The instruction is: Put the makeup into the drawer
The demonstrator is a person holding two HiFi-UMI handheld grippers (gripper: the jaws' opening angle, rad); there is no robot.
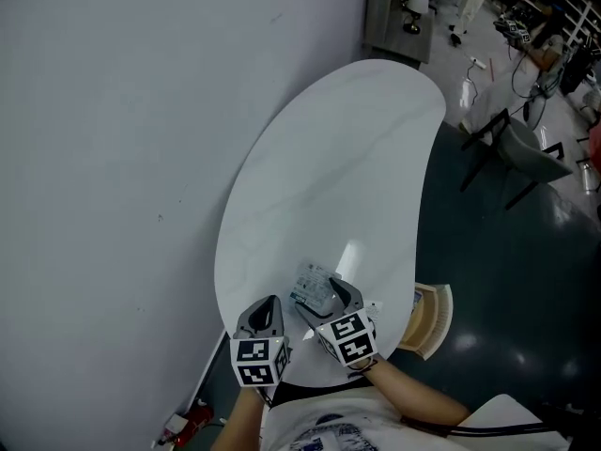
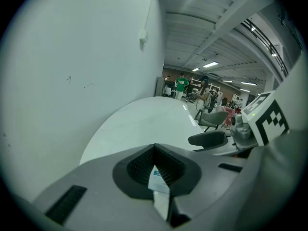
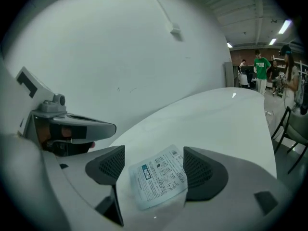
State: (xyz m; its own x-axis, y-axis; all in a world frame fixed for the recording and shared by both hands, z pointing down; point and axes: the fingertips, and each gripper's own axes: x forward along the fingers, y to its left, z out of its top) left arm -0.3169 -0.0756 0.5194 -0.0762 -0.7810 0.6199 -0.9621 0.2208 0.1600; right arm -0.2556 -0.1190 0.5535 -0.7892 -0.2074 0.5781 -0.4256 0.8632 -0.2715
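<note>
A flat white makeup sachet (image 1: 313, 287) with fine print lies on the white table (image 1: 338, 158) near its front edge. My right gripper (image 1: 331, 301) stands open around it. In the right gripper view the sachet (image 3: 159, 179) lies between the two dark pads (image 3: 111, 163), and neither pad presses on it. My left gripper (image 1: 268, 314) hovers just left of it, jaws shut. In the left gripper view a thin white slip (image 2: 158, 181) shows in the seam behind the closed left gripper (image 2: 155, 149); what it is I cannot tell. No drawer is in view.
A plain grey wall (image 1: 113, 158) runs along the table's left side. A light wooden slatted piece (image 1: 434, 322) stands by the table's right front edge. A grey chair (image 1: 526, 153) and people stand farther off on the dark floor.
</note>
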